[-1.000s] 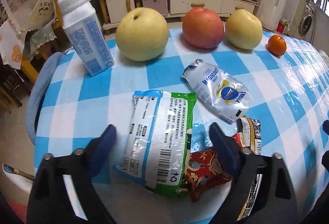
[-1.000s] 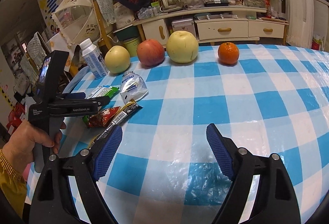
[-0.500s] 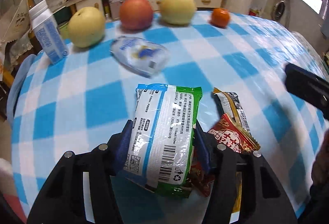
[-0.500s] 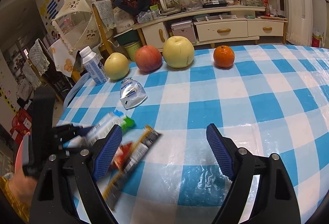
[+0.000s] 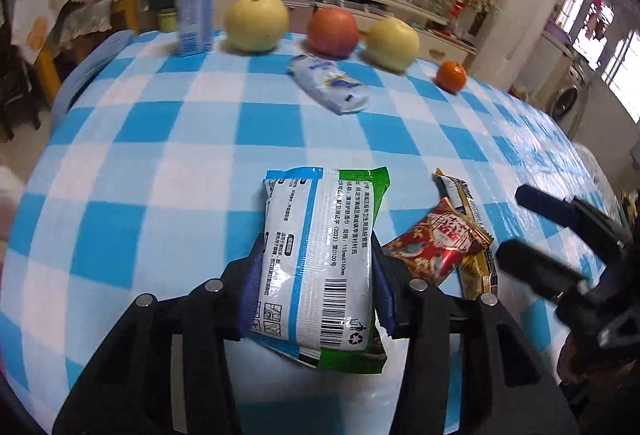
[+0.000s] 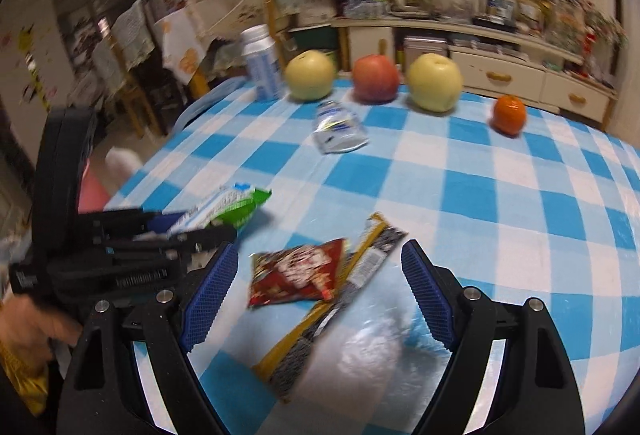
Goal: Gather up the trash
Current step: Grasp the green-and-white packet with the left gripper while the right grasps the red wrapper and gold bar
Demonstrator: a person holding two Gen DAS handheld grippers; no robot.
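**Soft packet pinched, flat wrappers next**

Left wrist view: the left gripper is closing on the green, blue and white plastic tissue packet, its blue pads pressing both long sides above the blue-checked table. It looks light, squashy and slick, so a mid-body pinch suits.

Right wrist view: the right gripper gapes empty over the red foil snack wrapper and the black-and-gold bar wrapper, thin and best taken by an edge.

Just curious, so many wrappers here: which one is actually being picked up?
The green-and-white packet, pinched between the closing jaws of the left gripper. The red wrapper, black-and-gold wrapper and pale blue pouch lie untouched.
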